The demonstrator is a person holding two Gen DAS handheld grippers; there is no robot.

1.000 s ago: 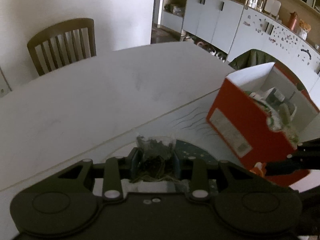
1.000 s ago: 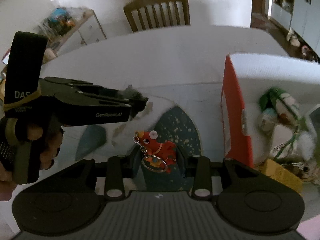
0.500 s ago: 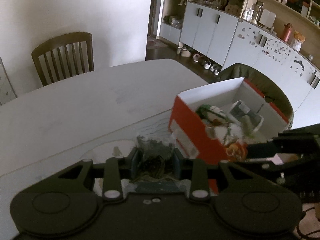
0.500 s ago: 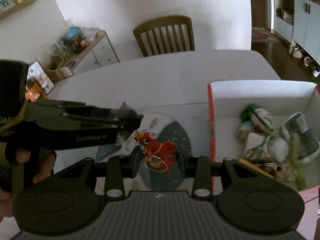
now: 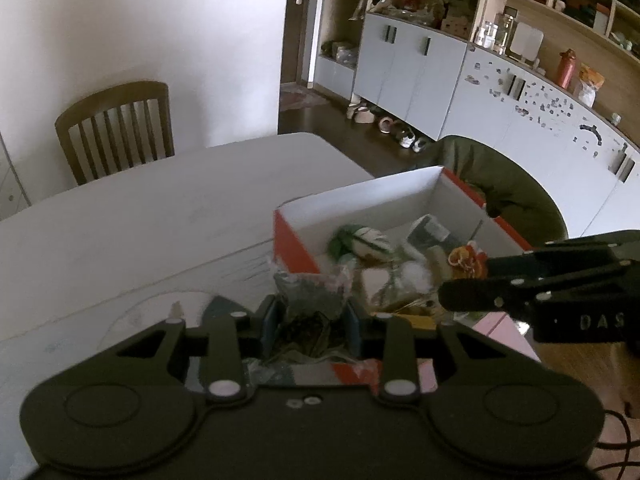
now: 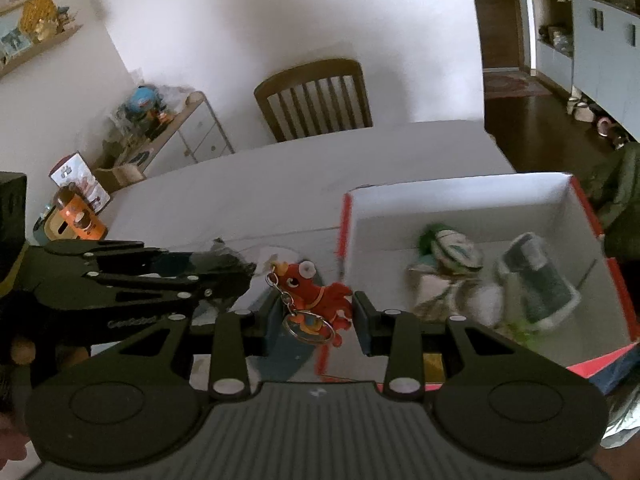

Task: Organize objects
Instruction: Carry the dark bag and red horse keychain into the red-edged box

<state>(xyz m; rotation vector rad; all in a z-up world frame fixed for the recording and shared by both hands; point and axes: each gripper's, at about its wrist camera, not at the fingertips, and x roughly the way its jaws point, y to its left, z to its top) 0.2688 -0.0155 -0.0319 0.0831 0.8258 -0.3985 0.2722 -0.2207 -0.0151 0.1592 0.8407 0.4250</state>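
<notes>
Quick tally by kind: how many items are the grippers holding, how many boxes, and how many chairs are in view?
Held items: 2, a clear bag of dark bits in the left gripper and a red keychain toy in the right gripper
Boxes: 1, the red box
Wooden chairs: 1
Total: 4

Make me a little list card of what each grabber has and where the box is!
left gripper: fingers closed on a clear bag of dark bits
right gripper: fingers closed on a red toy keychain
box: red outside, white inside, open, on the white table
in the box: green-and-white plush, grey pouch, other small things
</notes>
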